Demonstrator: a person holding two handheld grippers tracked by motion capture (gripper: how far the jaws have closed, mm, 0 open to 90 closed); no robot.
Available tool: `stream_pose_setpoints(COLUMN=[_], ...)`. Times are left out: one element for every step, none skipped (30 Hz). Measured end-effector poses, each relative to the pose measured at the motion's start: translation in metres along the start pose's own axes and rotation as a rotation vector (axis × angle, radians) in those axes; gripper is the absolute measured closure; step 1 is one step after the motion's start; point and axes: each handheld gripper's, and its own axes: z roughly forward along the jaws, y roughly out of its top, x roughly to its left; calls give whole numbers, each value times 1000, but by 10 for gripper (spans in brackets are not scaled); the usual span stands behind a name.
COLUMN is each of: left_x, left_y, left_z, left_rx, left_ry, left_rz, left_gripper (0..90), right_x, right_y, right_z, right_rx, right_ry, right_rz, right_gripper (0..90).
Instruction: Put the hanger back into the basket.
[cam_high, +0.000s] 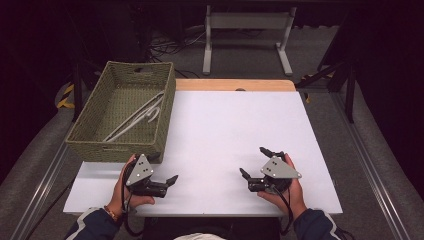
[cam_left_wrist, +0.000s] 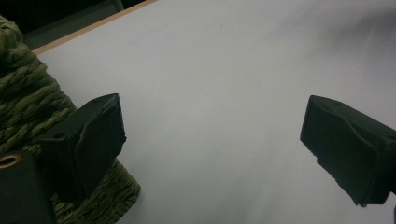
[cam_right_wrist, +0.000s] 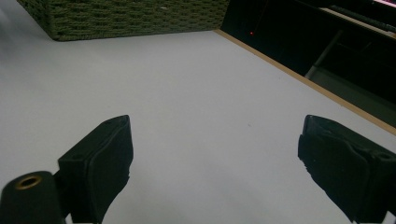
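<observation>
Both the left gripper (cam_high: 167, 184) and right gripper (cam_high: 255, 162) rest empty on the white table (cam_high: 225, 130) with jaws spread wide, apparently a ready stance, while white hangers (cam_high: 137, 117) lie in the woven basket (cam_high: 95, 142) just beside the left one.

Basket (cam_high: 125, 112) far-left on table (cam_high: 230, 130); hangers (cam_high: 137, 117) inside.

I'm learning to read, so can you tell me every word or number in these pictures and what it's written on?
There are no words, numbers or labels to read here.
Basket: plain woven sides, no tag.
White table top: blank.
Left gripper and right gripper: grey plates with small holes, no writing.
White hangers in the basket: no print that can be made out.
</observation>
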Motion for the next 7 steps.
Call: stream_pose_setpoints(left_x=[0,0,0,0,0,0,0], left_y=[0,0,1,1,1,0,0], left_z=[0,1,2,2,3,4,4], left_rx=[-2,-4,-3,-4,-1,1,4], left_ry=[-3,1,4,-1,-2,2,-1], left_rz=[-2,0,2,-2,-3,-3,-8], left_gripper=[73,73,73,73,75,76,76], right_x=[0,-1,-1,-1,-2,-3,-4], right_y=[0,-1,-1,-1,-1,-2,-1], right_z=[0,0,0,0,0,-1,-1], right_rx=[0,-1,1,2,0,-2,-2], right_ry=[1,3,0,-1,-1,-1,-1], right_rz=[0,1,-2,-4,0,6,10], right_gripper=[105,105,105,105,105,105,105])
